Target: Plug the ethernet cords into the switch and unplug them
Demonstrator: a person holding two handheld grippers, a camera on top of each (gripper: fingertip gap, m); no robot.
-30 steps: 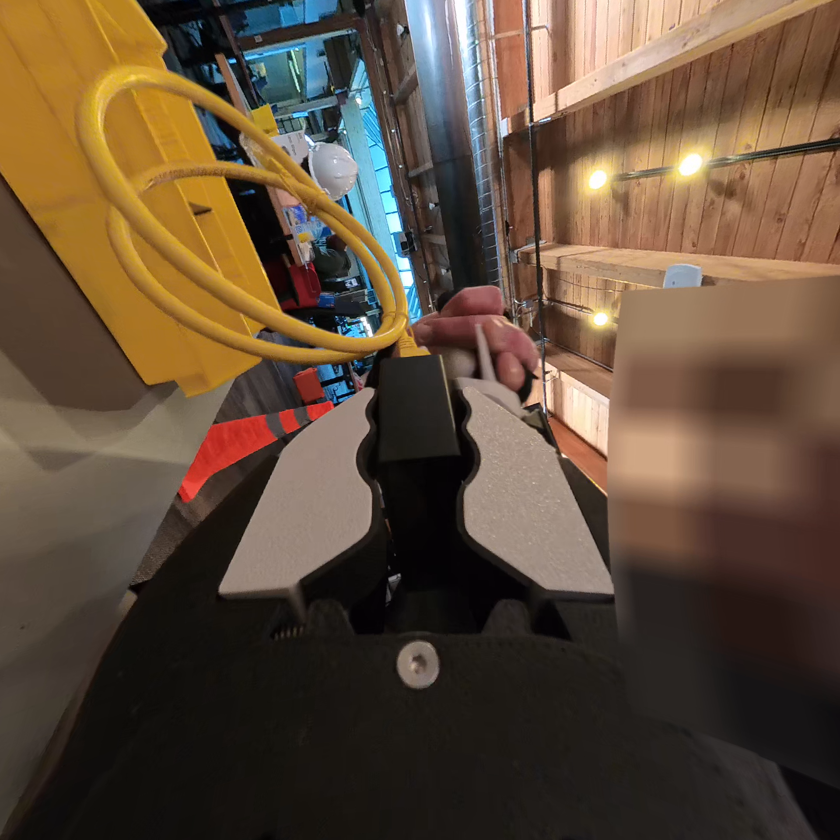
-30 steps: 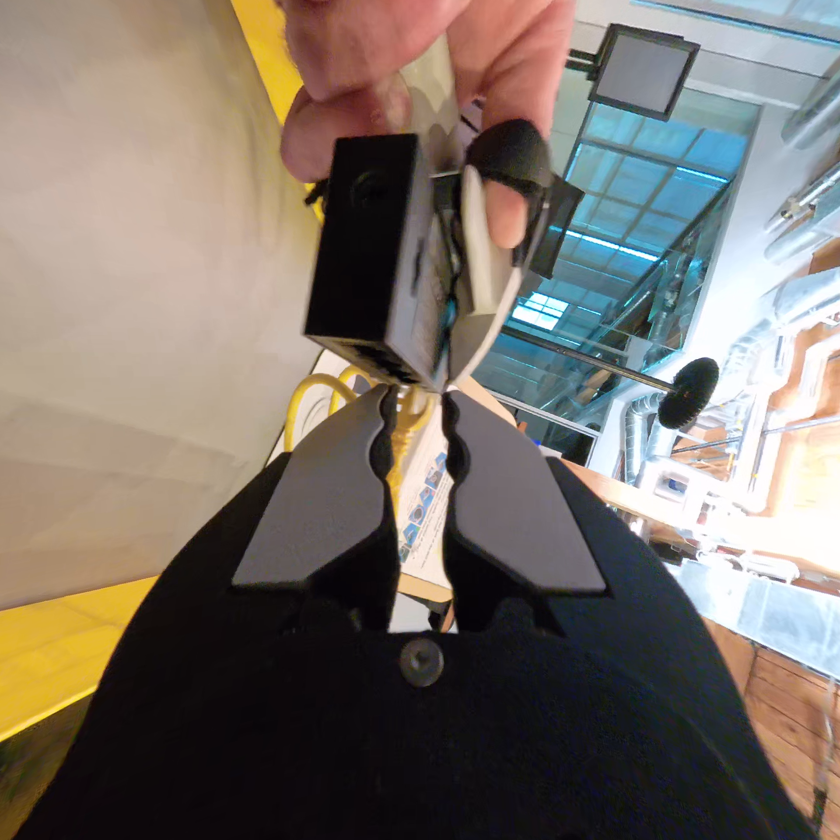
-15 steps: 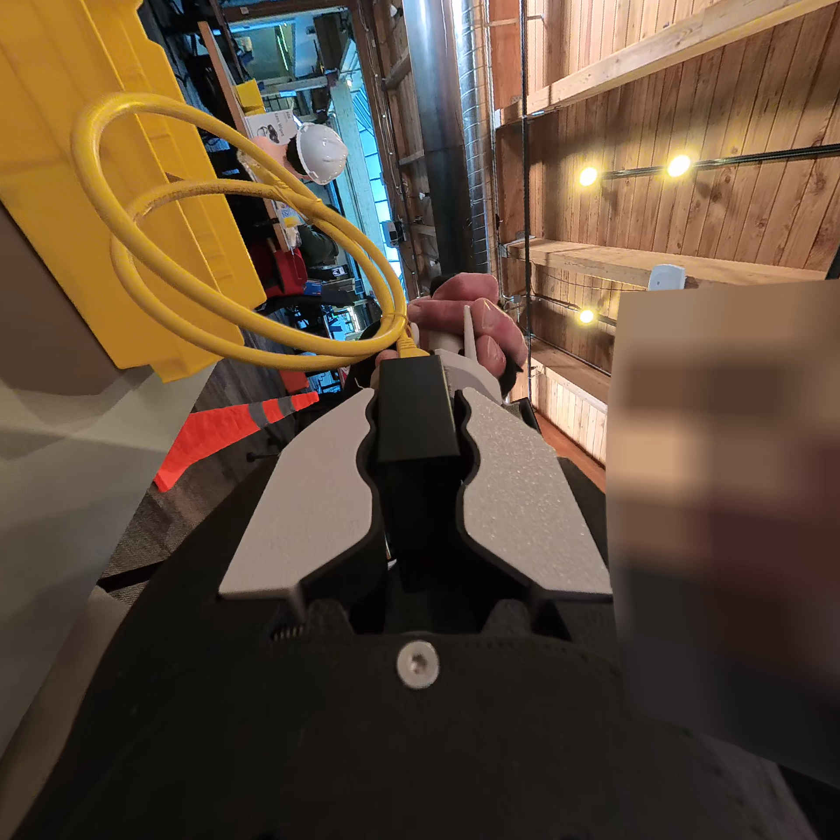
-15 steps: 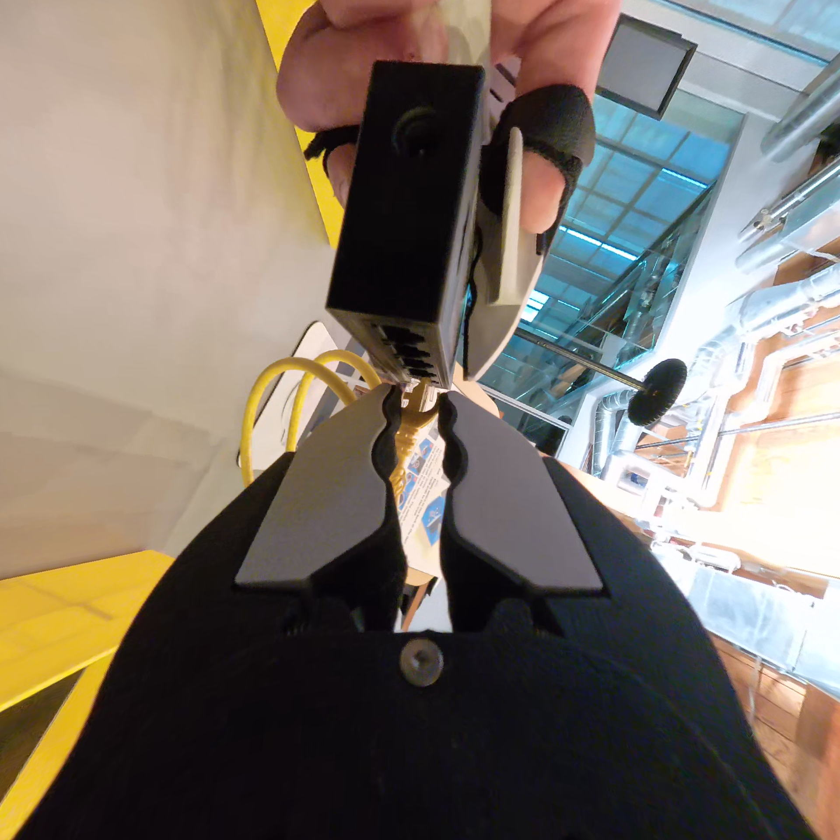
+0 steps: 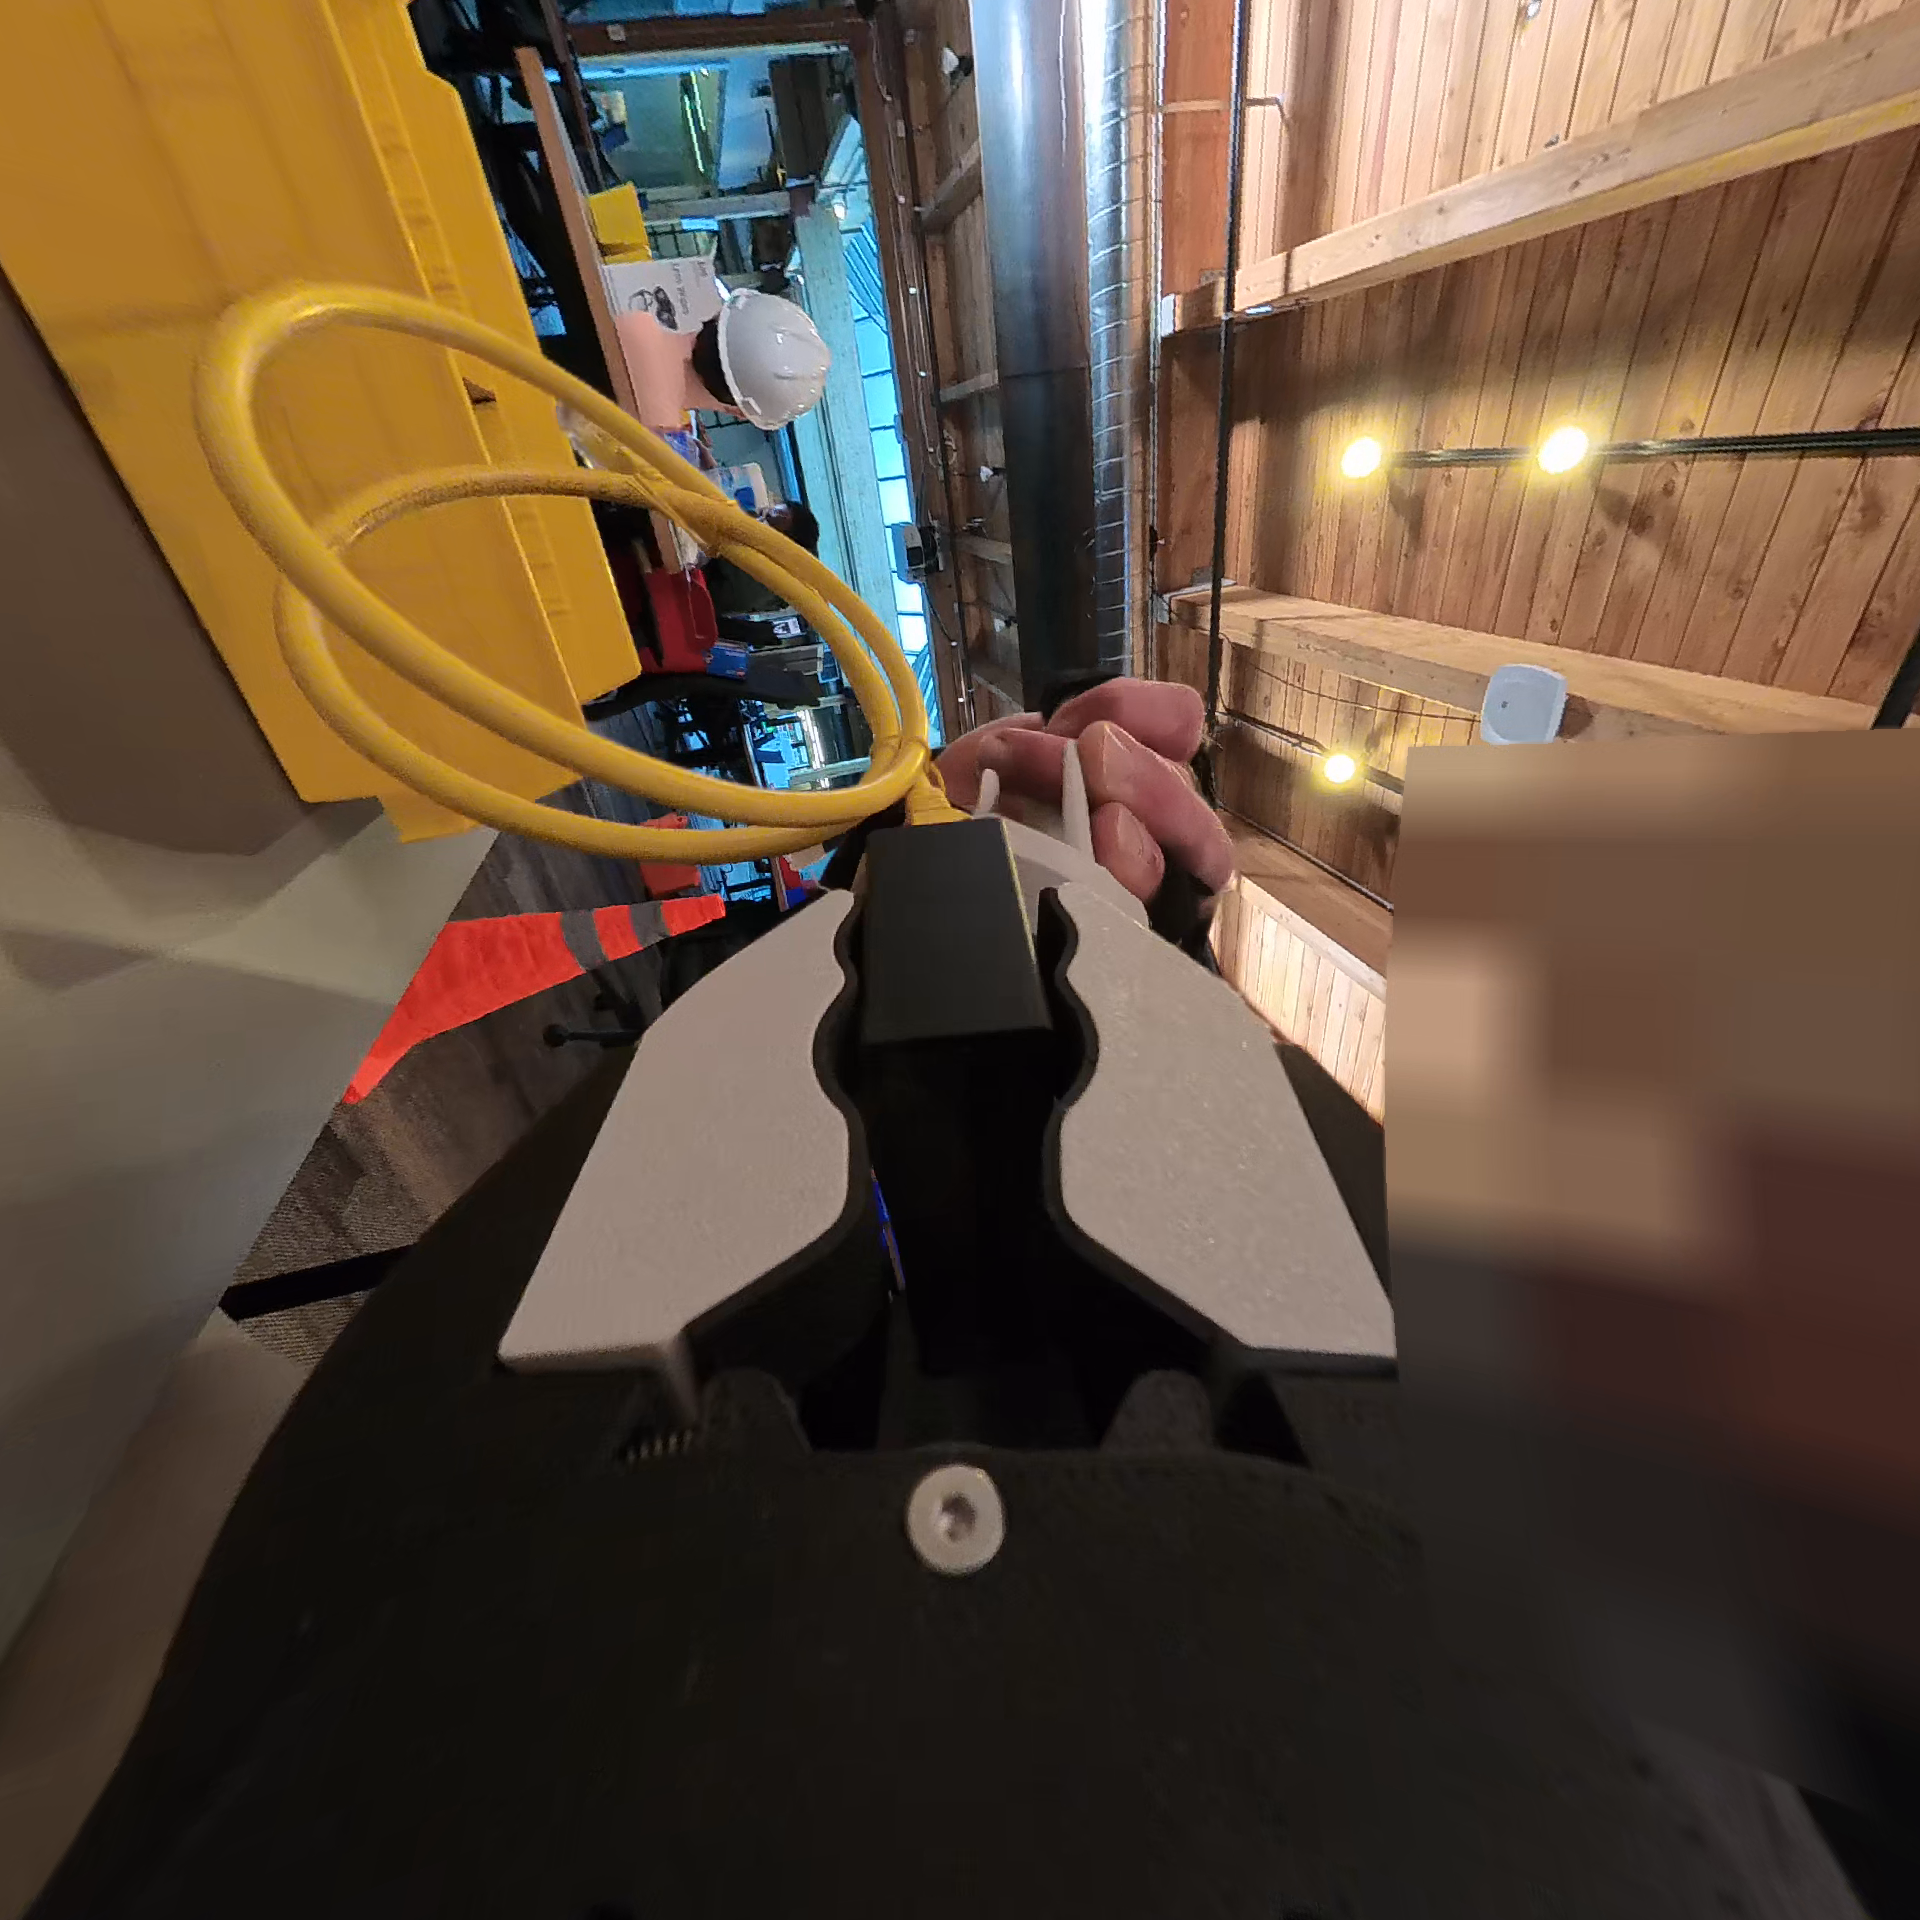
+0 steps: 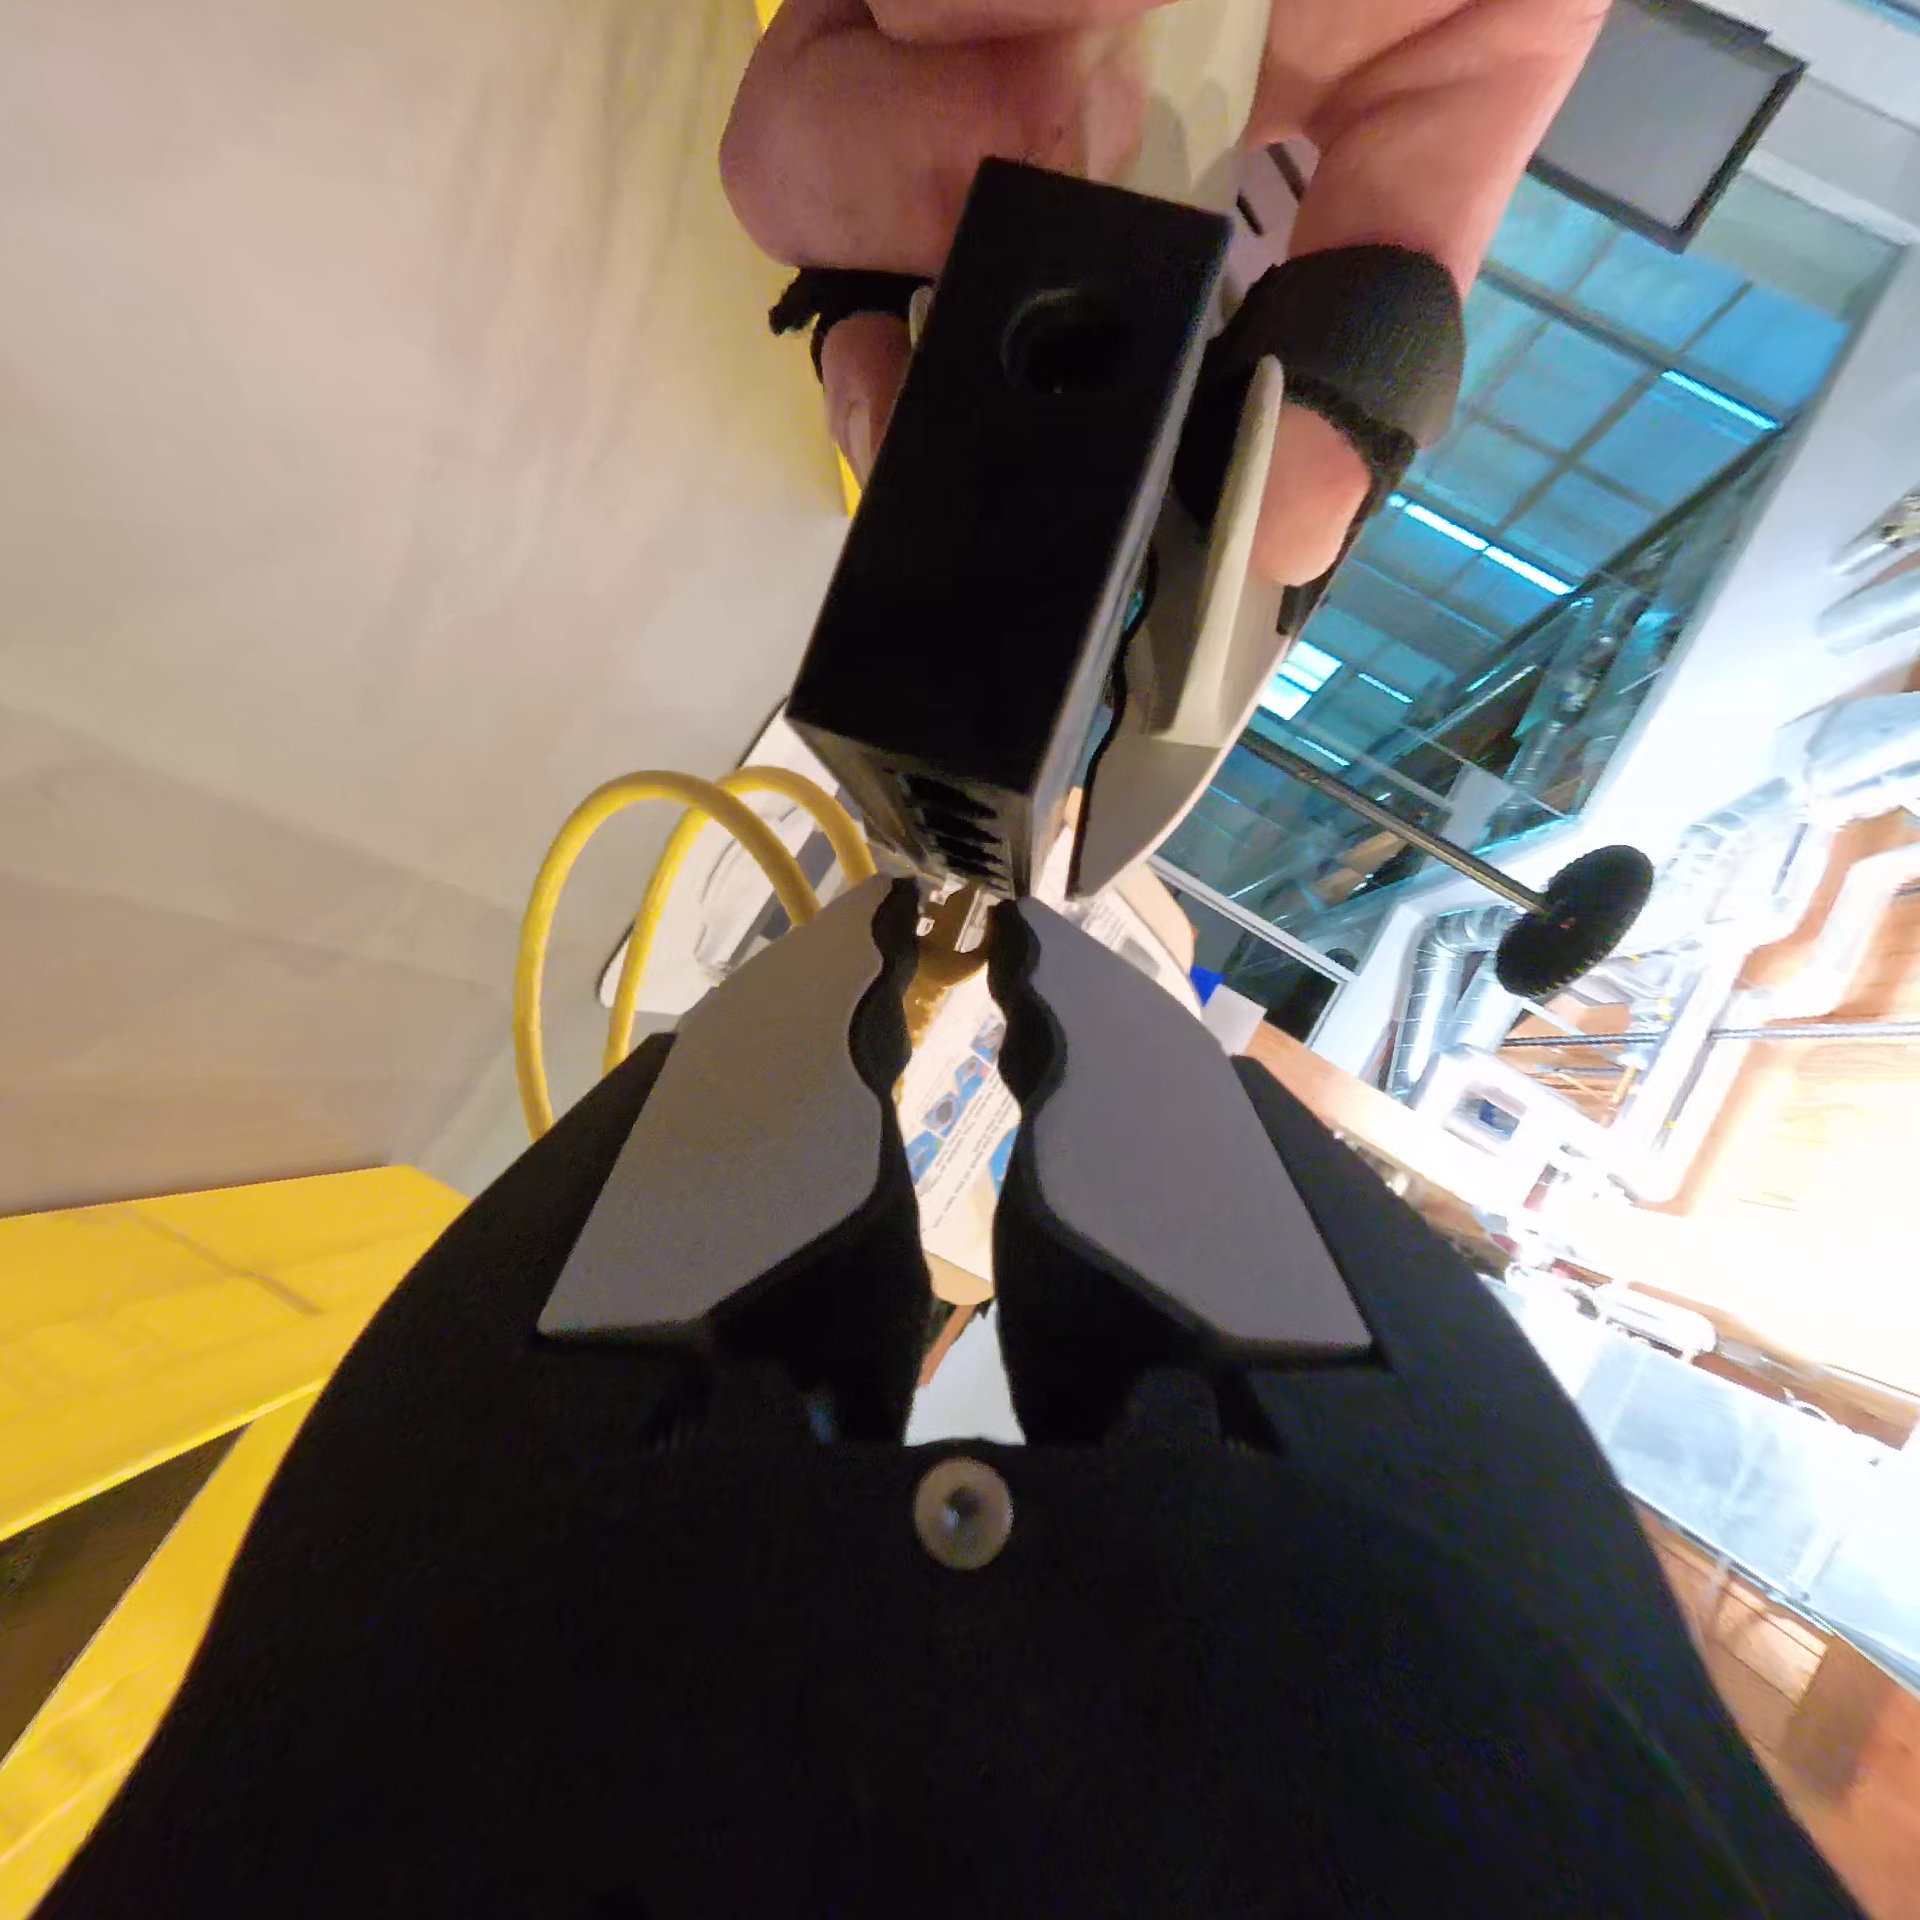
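Note:
My left gripper (image 5: 948,914) is shut on the black switch (image 5: 951,935), held in the air. The switch also shows in the right wrist view (image 6: 1013,540), with its port row facing my right gripper. My right gripper (image 6: 951,909) is shut on the plug (image 6: 951,935) of a yellow ethernet cord (image 6: 644,904), with the plug's tip at a port. The cord (image 5: 499,717) hangs in loops to the left of the switch. A hand (image 5: 1122,790) holds the right gripper just behind the switch.
A yellow bin (image 5: 260,343) and a pale table surface (image 5: 125,1039) lie to the left. An orange traffic cone (image 5: 520,966) lies on the grey floor. A wooden wall with lamps (image 5: 1558,447) fills the right. A white hard hat (image 5: 774,358) sits far off.
The switch has swung closer and turned so its port row faces my right gripper. The plug's tip has come up to a port. The cord loops shifted slightly.

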